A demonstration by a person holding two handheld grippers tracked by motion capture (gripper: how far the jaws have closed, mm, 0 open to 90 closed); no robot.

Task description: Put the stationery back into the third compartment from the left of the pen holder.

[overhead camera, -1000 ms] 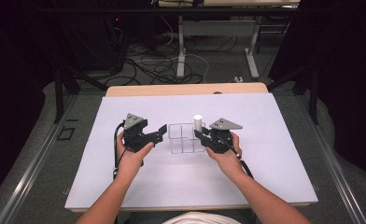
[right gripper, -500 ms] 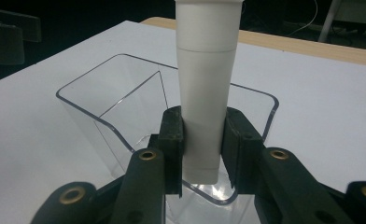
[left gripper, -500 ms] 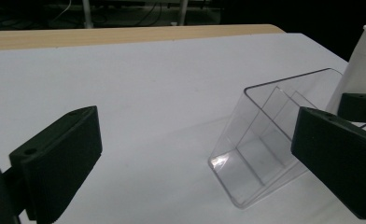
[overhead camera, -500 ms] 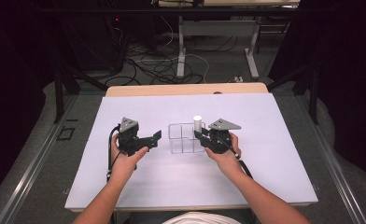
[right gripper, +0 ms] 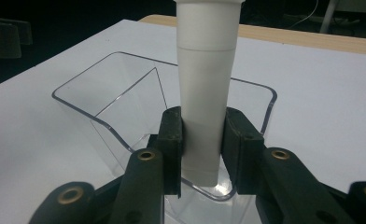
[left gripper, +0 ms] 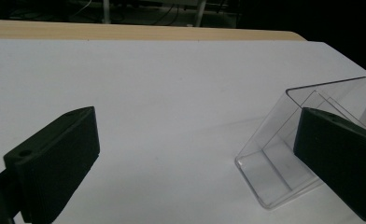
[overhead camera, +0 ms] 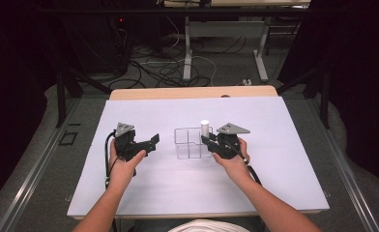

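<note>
A clear plastic box with compartments stands in the middle of the white table. My right gripper is at its right side. Its pads press on an upright white tube whose lower end sits inside the box's near corner. These jaws have just been opening a little, with the tube still between the pads of the right gripper. My left gripper is left of the box, apart from it. Its jaws have just opened wide with nothing between them, and the box lies beyond the left gripper's right jaw.
A wooden table edge runs along the back of the white surface. Cables and metal table legs lie on the floor beyond it. Bare white surface spreads to both sides and in front of the box.
My left gripper has drawn away from the box to the left and its jaws have opened wide. The right gripper has stayed at the box with the tube.
</note>
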